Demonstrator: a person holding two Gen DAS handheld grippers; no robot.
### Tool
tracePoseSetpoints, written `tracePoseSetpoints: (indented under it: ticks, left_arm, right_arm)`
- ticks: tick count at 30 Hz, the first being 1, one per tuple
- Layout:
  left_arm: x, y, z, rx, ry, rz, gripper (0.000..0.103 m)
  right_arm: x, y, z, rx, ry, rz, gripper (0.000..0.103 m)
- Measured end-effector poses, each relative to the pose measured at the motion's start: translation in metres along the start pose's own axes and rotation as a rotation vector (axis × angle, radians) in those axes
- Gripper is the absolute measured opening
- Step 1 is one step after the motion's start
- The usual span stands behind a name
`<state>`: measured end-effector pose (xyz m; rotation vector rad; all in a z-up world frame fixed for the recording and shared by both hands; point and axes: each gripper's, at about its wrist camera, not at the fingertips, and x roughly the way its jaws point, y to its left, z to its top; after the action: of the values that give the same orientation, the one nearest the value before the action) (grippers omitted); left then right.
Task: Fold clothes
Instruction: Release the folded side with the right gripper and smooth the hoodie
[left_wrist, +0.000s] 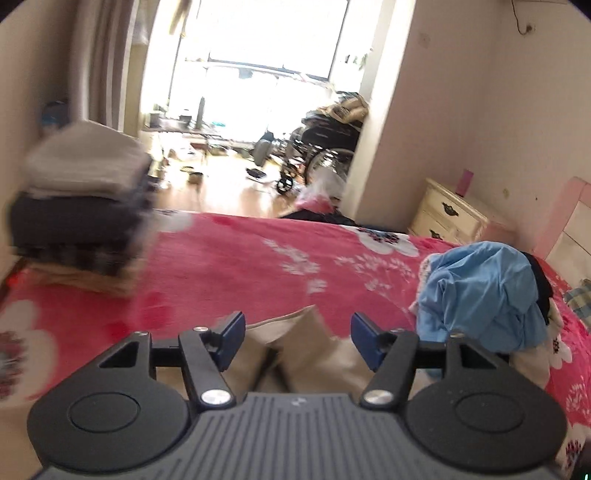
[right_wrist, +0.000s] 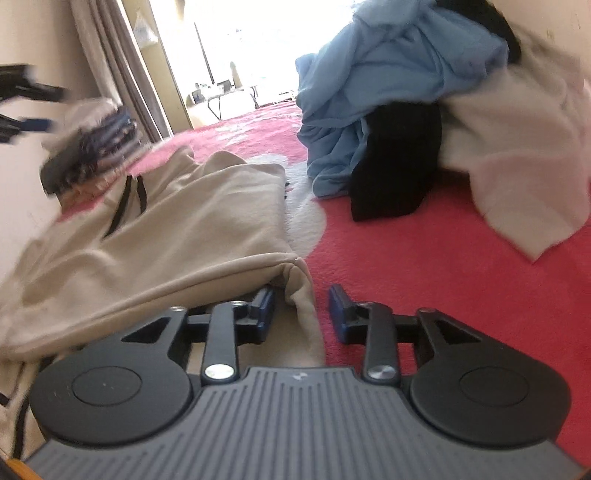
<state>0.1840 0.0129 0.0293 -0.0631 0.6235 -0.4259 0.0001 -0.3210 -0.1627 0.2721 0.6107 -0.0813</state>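
Note:
A beige garment (right_wrist: 177, 236) with black drawstrings lies spread on the red flowered bedspread (right_wrist: 424, 266). My right gripper (right_wrist: 302, 310) is open low over its near right corner, and a fold of the beige cloth runs between the fingers. My left gripper (left_wrist: 297, 339) is open above a raised beige fold (left_wrist: 295, 332), nothing pinched. The left gripper also shows blurred at the upper left of the right wrist view, at the left gripper's fingers (right_wrist: 33, 92). A stack of folded clothes (left_wrist: 85, 218) stands at the bed's left.
A heap of unfolded clothes, light blue (left_wrist: 484, 291), black (right_wrist: 399, 162) and white (right_wrist: 517, 155), lies on the bed's right. A cream nightstand (left_wrist: 450, 218) stands by the wall. A wheelchair (left_wrist: 325, 147) and clutter sit on the wooden floor beyond the bed.

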Motion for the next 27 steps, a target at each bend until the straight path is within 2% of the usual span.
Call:
tracePoseSetpoints:
  ticks: [3,5,8,10,13,15,18,21,23,27]
  left_arm:
    - [-0.043,0.016,-0.022,0.027,0.029,0.025,0.065]
    - [-0.057,0.018,-0.043,0.077,0.076,0.037,0.063]
    - [-0.05,0.012,-0.087,0.162,0.162,0.017,0.06]
    - [-0.035,0.009,-0.117,0.18,0.214,0.017,0.057]
    - [-0.01,0.009,-0.159,0.194,0.293,0.036,0.053]
    - [-0.002,0.017,-0.179,0.173,0.306,0.06,0.051]
    - [-0.007,0.019,-0.189,0.213,0.245,0.042,0.053]
    - [-0.018,0.034,-0.186,0.113,0.217,0.038,0.054]
    - [-0.026,0.045,-0.183,0.044,0.199,0.036,0.056]
    - [-0.051,0.074,-0.179,-0.112,0.151,0.048,0.06]
  right_arm:
    - [-0.015,0.011,0.008,-0.07,-0.003,-0.034,0.045]
    - [-0.029,0.016,0.017,-0.057,-0.036,-0.013,0.045]
    - [-0.047,0.029,0.027,-0.02,-0.096,0.062,0.045]
    - [-0.051,0.045,0.028,-0.013,-0.123,0.13,0.043]
    - [-0.044,0.076,0.021,-0.051,-0.108,0.197,0.037]
    - [-0.034,0.093,0.013,-0.088,-0.077,0.214,0.035]
    - [-0.015,0.11,0.0,-0.128,-0.02,0.23,0.034]
    - [0.011,0.113,-0.016,-0.149,0.071,0.191,0.032]
    - [0.01,0.111,-0.015,-0.13,0.067,0.2,0.032]
    - [0.005,0.119,-0.013,-0.181,0.066,0.185,0.032]
